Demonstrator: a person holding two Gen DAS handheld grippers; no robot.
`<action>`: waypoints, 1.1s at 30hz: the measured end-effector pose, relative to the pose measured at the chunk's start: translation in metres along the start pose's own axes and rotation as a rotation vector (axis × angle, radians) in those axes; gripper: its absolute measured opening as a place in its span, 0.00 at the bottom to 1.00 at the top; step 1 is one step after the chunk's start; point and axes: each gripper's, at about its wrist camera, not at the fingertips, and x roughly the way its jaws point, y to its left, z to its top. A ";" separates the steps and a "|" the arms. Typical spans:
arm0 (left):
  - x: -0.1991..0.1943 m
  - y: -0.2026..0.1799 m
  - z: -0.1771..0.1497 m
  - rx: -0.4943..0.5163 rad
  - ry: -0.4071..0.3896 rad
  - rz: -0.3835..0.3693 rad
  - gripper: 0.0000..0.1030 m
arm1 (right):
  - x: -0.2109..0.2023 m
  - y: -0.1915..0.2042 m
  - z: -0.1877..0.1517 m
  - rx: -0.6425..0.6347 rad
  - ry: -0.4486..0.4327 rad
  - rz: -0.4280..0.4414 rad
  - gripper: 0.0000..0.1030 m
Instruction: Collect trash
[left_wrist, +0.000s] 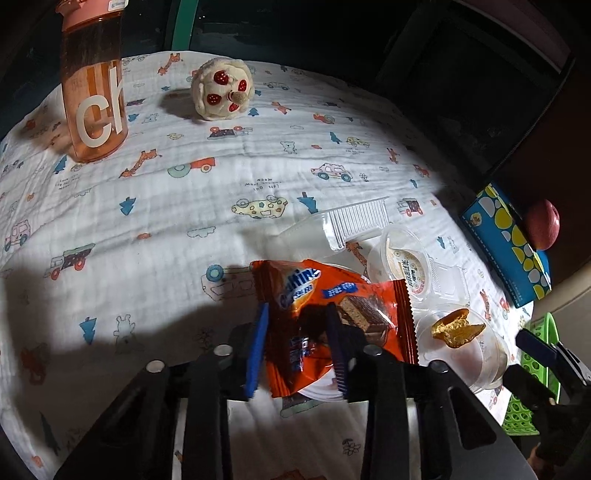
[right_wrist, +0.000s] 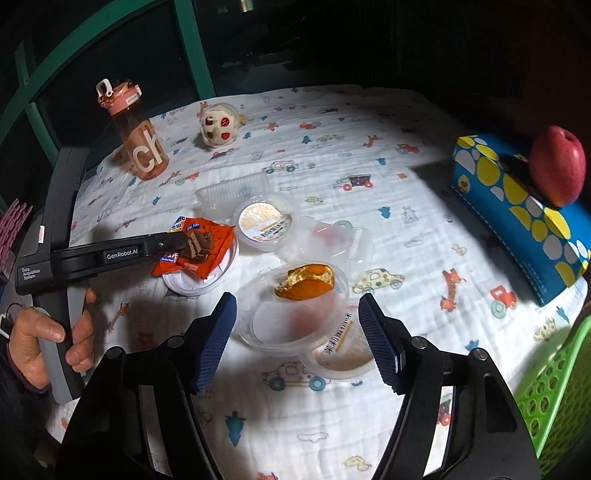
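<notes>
one orange snack wrapper (right_wrist: 195, 249), three clear plastic cups (right_wrist: 295, 314), one bottle (right_wrist: 138, 136), one apple (right_wrist: 557, 170), one tissue box (right_wrist: 517, 214)

We seem to be in a home, at a table spread with a child's cloth (right_wrist: 332, 177) printed with cars, giraffes and little trees. Beyond our fingers stand a pink drinking bottle (right_wrist: 138, 136) and a soft toy (right_wrist: 220, 125), ordinary family things. To the right of the fingers a blue spotted tissue box (right_wrist: 517, 206) carries a red apple (right_wrist: 557, 170), and a green plastic basket (right_wrist: 554, 387) sits at the table edge. Snack litter lies in front: an orange wrapper (left_wrist: 325, 314) and clear plastic cups (right_wrist: 295, 314). Behind the table is a dark window with a green frame (right_wrist: 192, 44).
</notes>
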 end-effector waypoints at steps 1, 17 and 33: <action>0.000 0.000 0.000 0.002 0.000 -0.002 0.22 | 0.006 0.002 0.001 -0.005 0.012 -0.002 0.63; -0.020 0.000 -0.003 0.052 -0.047 0.020 0.05 | 0.054 0.019 0.006 -0.113 0.090 -0.098 0.40; -0.067 -0.013 -0.006 0.050 -0.125 -0.028 0.05 | 0.023 0.009 -0.002 -0.018 0.038 -0.010 0.14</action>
